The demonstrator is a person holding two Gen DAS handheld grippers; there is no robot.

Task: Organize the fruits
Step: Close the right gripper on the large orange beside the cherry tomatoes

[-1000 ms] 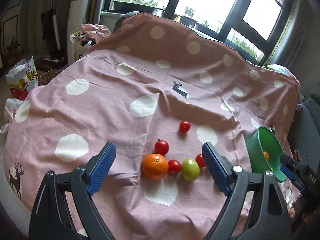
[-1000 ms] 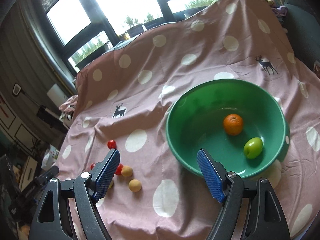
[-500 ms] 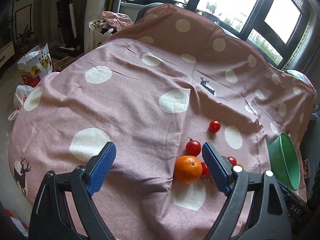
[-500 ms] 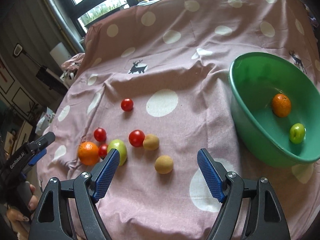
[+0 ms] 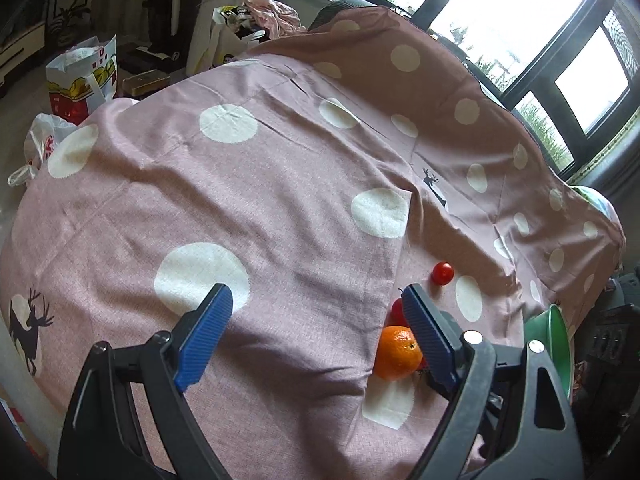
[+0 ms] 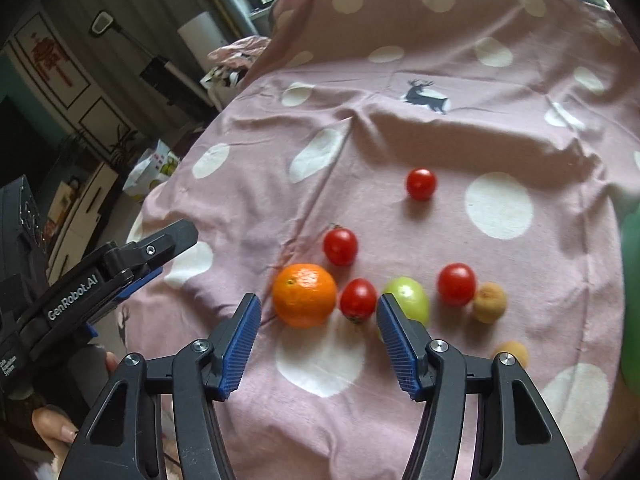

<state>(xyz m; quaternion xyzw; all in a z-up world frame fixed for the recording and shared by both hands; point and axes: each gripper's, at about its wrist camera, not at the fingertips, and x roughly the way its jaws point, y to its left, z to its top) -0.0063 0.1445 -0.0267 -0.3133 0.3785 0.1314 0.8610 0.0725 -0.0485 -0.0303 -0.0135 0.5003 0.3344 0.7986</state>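
Fruit lies loose on the pink spotted cloth (image 6: 460,128). In the right wrist view an orange (image 6: 304,295), several red tomatoes (image 6: 358,298), a green fruit (image 6: 412,300) and two small brown fruits (image 6: 489,303) sit close together. My right gripper (image 6: 318,320) hovers just short of the orange and a tomato; its jaws are closing with nothing pressed between them. My left gripper (image 5: 316,312) stands open over bare cloth, the orange (image 5: 397,353) behind its right finger. The green bowl (image 5: 550,340) shows at the right edge.
The left gripper's body (image 6: 100,280) and a hand reach in at the right wrist view's left edge. Bags (image 5: 82,76) and boxes stand on the floor beyond the table's far left edge. Windows lie behind the draped cloth.
The right gripper swung left from the bowl to the loose fruit and its jaws narrowed. The left gripper drifted left, so the fruit slid toward its right finger.
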